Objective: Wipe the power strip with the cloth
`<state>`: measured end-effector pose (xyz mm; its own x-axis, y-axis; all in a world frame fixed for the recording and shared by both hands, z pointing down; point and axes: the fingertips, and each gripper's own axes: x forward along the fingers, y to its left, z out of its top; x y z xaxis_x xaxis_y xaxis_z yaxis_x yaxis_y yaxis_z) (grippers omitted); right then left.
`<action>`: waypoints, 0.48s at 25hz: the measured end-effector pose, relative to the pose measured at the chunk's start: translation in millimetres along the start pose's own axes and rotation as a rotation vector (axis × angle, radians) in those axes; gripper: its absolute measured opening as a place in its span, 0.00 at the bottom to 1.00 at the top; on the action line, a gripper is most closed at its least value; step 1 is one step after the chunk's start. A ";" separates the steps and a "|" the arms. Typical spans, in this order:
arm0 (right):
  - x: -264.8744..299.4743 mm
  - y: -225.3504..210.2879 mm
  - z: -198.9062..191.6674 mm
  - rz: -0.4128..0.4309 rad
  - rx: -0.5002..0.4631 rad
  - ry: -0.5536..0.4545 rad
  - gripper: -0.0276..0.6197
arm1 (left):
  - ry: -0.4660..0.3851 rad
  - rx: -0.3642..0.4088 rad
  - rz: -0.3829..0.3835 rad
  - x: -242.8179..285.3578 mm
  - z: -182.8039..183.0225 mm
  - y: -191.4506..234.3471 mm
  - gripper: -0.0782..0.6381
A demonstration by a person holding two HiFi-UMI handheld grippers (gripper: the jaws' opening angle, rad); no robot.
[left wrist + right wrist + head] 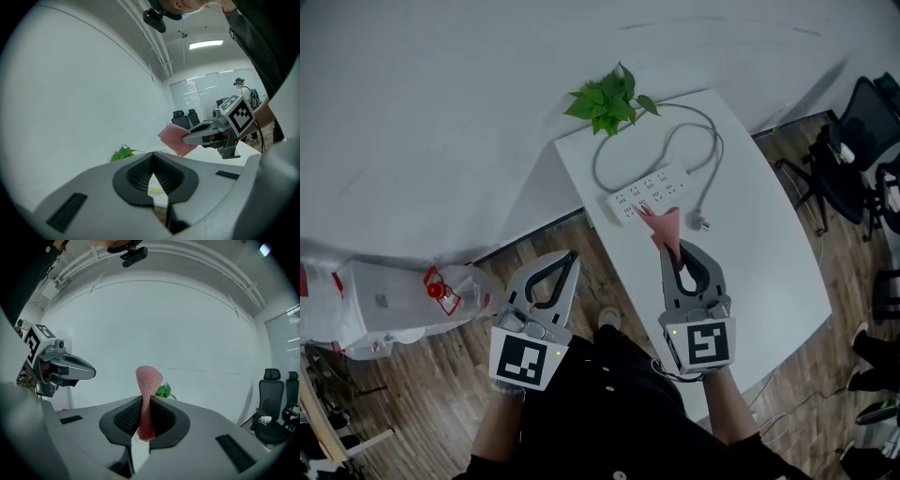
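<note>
A white power strip (649, 192) lies on the white table (769, 272) with its grey cable (694, 122) looped behind it and the plug (701, 222) beside it. My right gripper (677, 246) hovers just short of the strip, shut on a pink cloth (666, 225) that sticks out past its tips. In the right gripper view the cloth (147, 390) stands up, pinched between the jaws of that gripper (146, 405). My left gripper (571, 256) is shut and holds nothing, left of the table over the floor. From the left gripper (152, 158) view I see the cloth (173, 138) and the right gripper (185, 139).
A leafy green plant (609, 98) stands at the table's far corner by the white wall. Black office chairs (855, 155) are at the right. A clear plastic container with a red cap (412, 302) sits at the left on the wooden floor (581, 234).
</note>
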<state>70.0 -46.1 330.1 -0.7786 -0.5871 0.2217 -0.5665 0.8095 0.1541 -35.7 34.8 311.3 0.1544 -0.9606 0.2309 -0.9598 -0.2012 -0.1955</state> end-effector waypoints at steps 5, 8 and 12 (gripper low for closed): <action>-7.0 -29.4 -11.5 -0.061 0.025 0.028 0.13 | 0.005 0.011 -0.032 25.2 10.0 -4.4 0.13; -18.0 -37.4 -18.6 -0.083 0.021 0.049 0.13 | -0.001 0.021 -0.062 34.6 17.4 -11.5 0.13; -28.7 -53.5 -22.8 -0.139 0.042 0.053 0.13 | -0.021 0.051 -0.109 50.9 28.2 -19.7 0.13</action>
<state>128.8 -72.5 337.5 -0.6769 -0.6917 0.2518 -0.6796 0.7187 0.1470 -2.3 -15.5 300.0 0.2629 -0.9362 0.2333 -0.9240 -0.3139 -0.2182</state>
